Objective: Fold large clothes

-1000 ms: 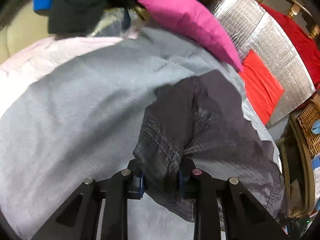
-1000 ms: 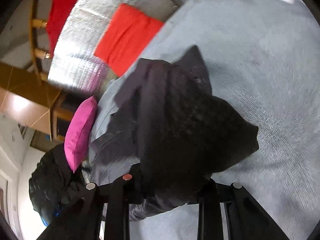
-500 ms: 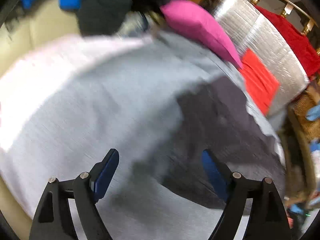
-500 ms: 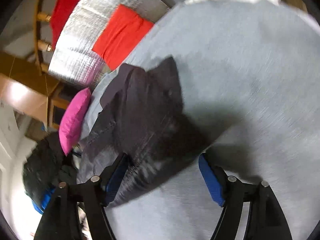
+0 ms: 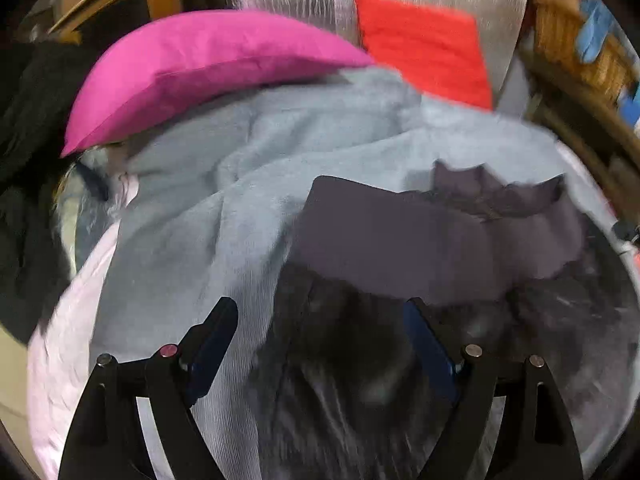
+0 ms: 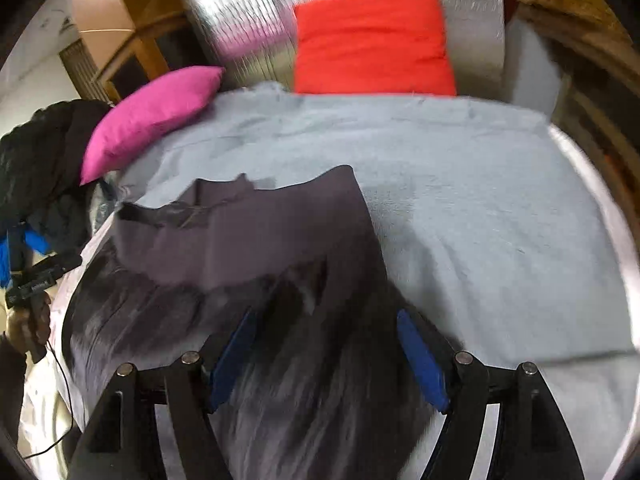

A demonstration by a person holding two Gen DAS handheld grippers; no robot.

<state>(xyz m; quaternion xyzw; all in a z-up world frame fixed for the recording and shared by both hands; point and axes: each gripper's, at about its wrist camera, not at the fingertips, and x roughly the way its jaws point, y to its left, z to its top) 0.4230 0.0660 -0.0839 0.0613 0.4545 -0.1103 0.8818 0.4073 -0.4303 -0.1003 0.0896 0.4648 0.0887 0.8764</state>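
Note:
A dark grey garment (image 5: 400, 264) lies partly folded on a light grey blanket (image 5: 192, 248); its upper part is doubled over the lower part. In the right wrist view the same garment (image 6: 248, 240) lies left of centre on the blanket (image 6: 460, 200). My left gripper (image 5: 320, 320) is open, its blue pads either side of the garment's near edge, holding nothing. My right gripper (image 6: 324, 332) is open too, its jaws spread over the garment's near right part. The other hand-held gripper (image 6: 36, 276) shows at the left edge.
A magenta pillow (image 5: 208, 68) and a red cushion (image 5: 424, 52) lie at the far end against a silver foil-covered backrest (image 6: 248, 12). Dark clothes (image 6: 36, 160) are piled at the left. A wicker basket (image 5: 576, 40) stands at the far right. Pink bedding (image 5: 68, 320) lies at the left.
Both grippers were shut on the dark garment one second ago, have let it go and opened. The garment now lies folded on the blanket, and both grippers have drawn back to face the cushions.

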